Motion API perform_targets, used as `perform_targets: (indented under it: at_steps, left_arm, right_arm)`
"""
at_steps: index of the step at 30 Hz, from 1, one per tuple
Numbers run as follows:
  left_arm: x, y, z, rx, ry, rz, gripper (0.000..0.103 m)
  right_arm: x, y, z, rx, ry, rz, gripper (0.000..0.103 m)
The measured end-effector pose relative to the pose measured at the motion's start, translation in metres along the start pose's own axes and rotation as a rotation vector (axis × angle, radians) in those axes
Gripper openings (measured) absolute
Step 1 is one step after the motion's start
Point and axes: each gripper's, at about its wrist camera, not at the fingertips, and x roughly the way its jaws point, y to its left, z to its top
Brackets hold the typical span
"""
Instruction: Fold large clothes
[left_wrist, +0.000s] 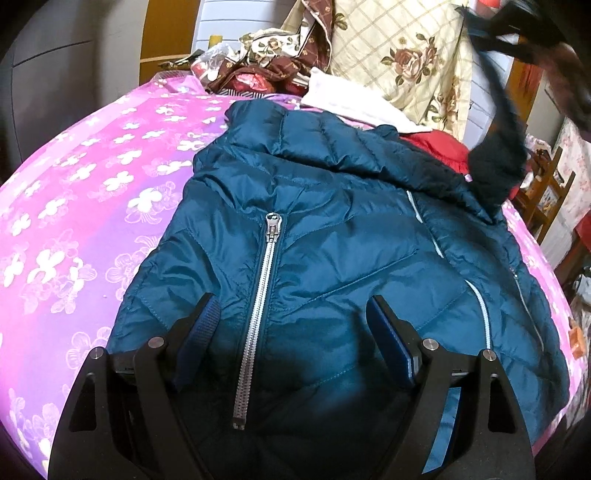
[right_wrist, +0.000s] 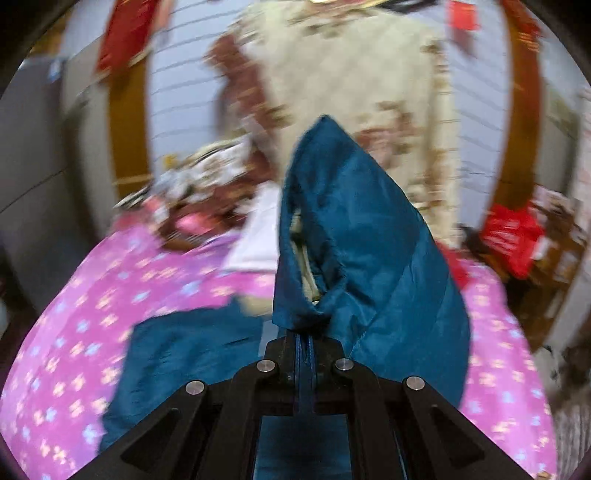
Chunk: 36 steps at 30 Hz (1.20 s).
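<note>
Above jacket (left_wrist: 332, 240): left tongs (left_wrist: 291, 325) spread; right tongs (right_wrist: 304, 341) pinch sleeve (right_wrist: 354, 229) (raised).

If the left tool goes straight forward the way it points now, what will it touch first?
Most likely the blue jacket. The left tool is open and points down at the jacket's front, with the zipper between its fingers. Depth is unclear, but nothing else lies between.

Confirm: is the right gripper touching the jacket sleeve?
Touching. The right wrist view shows the right gripper shut on a fold of the teal jacket sleeve, with the fabric pinched between the fingers and lifted above the bed.
</note>
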Motion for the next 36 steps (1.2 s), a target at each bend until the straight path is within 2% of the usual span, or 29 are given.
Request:
perform_targets:
  at_steps: [5, 9, 12, 17, 19, 21, 23, 26, 28, 29, 30, 32, 34, 36]
  left_arm:
    - [-0.016, 0.005, 0.001, -0.016, -0.021, -0.055, 0.082]
    - [-0.033, 0.012, 0.007, -0.018, -0.075, -0.053, 0.082]
    - [-0.041, 0.017, 0.009, -0.028, -0.105, -0.049, 0.082]
    - [-0.039, 0.022, 0.01, -0.04, -0.096, -0.042, 0.082]
    - [-0.039, 0.024, 0.01, -0.05, -0.094, -0.042, 0.082]
    - [-0.04, 0.026, 0.01, -0.058, -0.095, -0.041, 0.082]
    - [-0.039, 0.028, 0.011, -0.068, -0.095, -0.043, 0.082]
    - [-0.037, 0.03, 0.01, -0.079, -0.088, -0.048, 0.082]
    - [-0.035, 0.029, 0.01, -0.08, -0.08, -0.049, 0.082]
    - [-0.034, 0.029, 0.009, -0.078, -0.078, -0.051, 0.082]
    - [-0.034, 0.029, 0.009, -0.076, -0.077, -0.056, 0.082]
    - [-0.035, 0.03, 0.009, -0.076, -0.078, -0.07, 0.082]
    - [-0.037, 0.031, 0.011, -0.082, -0.083, -0.089, 0.082]
    - [-0.04, 0.033, 0.012, -0.089, -0.092, -0.098, 0.082]
  right_arm:
    - [0.062, 0.097, -0.036, -0.104, 0.108, 0.104, 0.003]
    - [0.11, 0.157, -0.08, -0.188, 0.213, 0.141, 0.003]
    - [0.137, 0.169, -0.105, -0.227, 0.28, 0.149, 0.003]
    - [0.134, 0.17, -0.132, -0.285, 0.312, 0.166, 0.005]
    - [0.121, 0.165, -0.133, -0.291, 0.315, 0.193, 0.018]
    - [0.101, 0.157, -0.13, -0.28, 0.269, 0.228, 0.05]
    - [0.081, 0.147, -0.123, -0.252, 0.201, 0.24, 0.06]
    - [0.072, 0.133, -0.111, -0.185, 0.135, 0.252, 0.06]
    - [0.085, 0.134, -0.106, -0.188, 0.145, 0.215, 0.048]
    - [0.099, 0.138, -0.106, -0.199, 0.17, 0.188, 0.037]
    - [0.11, 0.141, -0.106, -0.204, 0.19, 0.169, 0.034]
    - [0.133, 0.149, -0.11, -0.198, 0.232, 0.167, 0.034]
    - [0.16, 0.16, -0.119, -0.189, 0.338, 0.229, 0.034]
    - [0.167, 0.163, -0.124, -0.155, 0.355, 0.247, 0.034]
